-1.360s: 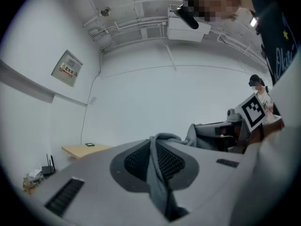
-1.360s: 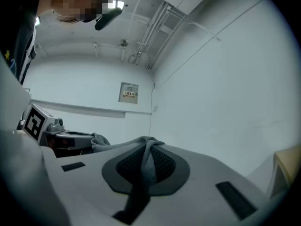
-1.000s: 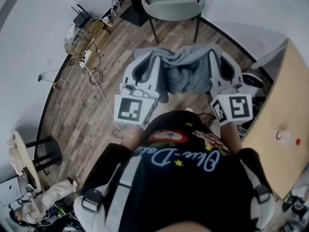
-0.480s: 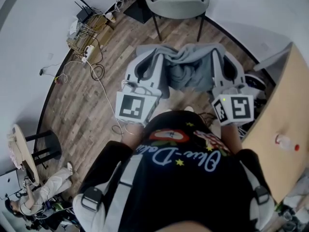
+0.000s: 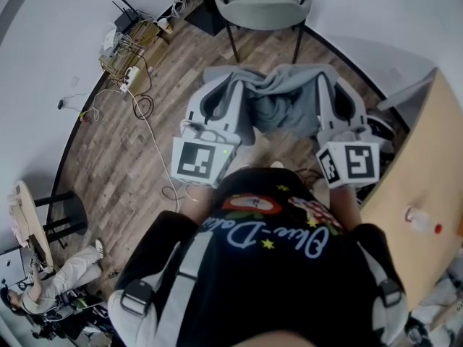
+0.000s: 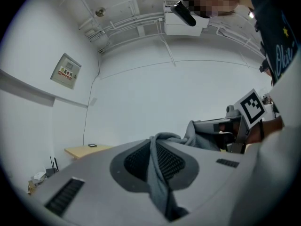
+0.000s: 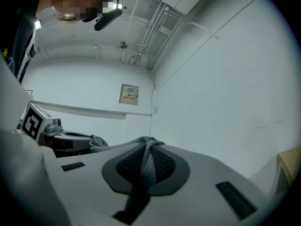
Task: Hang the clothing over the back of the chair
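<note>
The left tool (image 5: 226, 94) and right tool (image 5: 327, 92) each pinch a bunched edge of the grey clothing (image 5: 283, 105), held up between them; the chair (image 5: 264, 7) stands beyond at 12 o'clock

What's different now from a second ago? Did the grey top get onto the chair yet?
Hardly anything, and not yet. The person seems to have edged forward a bit: the table with the bottle sits slightly lower in the head view. Nothing was grabbed or let go. The left gripper and right gripper still pinch the grey top, spread between them, and the chair is still bare.
</note>
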{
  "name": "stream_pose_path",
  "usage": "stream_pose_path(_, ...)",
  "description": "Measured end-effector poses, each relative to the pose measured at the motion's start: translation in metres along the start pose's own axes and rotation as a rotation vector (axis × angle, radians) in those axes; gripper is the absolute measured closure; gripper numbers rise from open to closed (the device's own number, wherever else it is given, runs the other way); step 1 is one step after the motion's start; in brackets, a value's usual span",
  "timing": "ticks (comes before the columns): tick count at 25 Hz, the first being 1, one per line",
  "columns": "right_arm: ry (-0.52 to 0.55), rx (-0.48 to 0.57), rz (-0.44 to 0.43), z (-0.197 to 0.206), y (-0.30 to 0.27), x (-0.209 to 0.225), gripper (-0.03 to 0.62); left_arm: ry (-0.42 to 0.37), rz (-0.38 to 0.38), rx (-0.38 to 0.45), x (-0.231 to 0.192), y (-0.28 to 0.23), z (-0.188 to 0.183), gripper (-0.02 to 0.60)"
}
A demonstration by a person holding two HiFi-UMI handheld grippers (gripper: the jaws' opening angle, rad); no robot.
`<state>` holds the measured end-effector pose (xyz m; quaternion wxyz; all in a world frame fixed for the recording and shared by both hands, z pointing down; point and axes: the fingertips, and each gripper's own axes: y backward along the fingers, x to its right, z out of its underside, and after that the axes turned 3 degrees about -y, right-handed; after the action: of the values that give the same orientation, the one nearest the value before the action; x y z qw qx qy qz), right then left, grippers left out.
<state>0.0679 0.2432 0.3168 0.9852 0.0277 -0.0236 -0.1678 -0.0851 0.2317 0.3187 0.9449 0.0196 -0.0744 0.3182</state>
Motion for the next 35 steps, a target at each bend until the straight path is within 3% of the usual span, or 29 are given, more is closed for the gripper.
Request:
stream_pose_path(7,0.028,0.017,-0.033,-0.001,0.009,0.006,0.585,-0.014,-0.013,-0.017,0.019,0.004,0.002,0.558)
stream_pose_path(17,0.046,0.015,-0.020,-0.004,0.013,0.008,0.585,-0.033,0.037,-0.018,0.031,-0.002,-0.005,0.558)
stream_pose_path(35,0.033,0.021,-0.007,-0.009,-0.016,0.024,0.585,-0.016,0.020,0.032,0.009,-0.038,0.000,0.558)
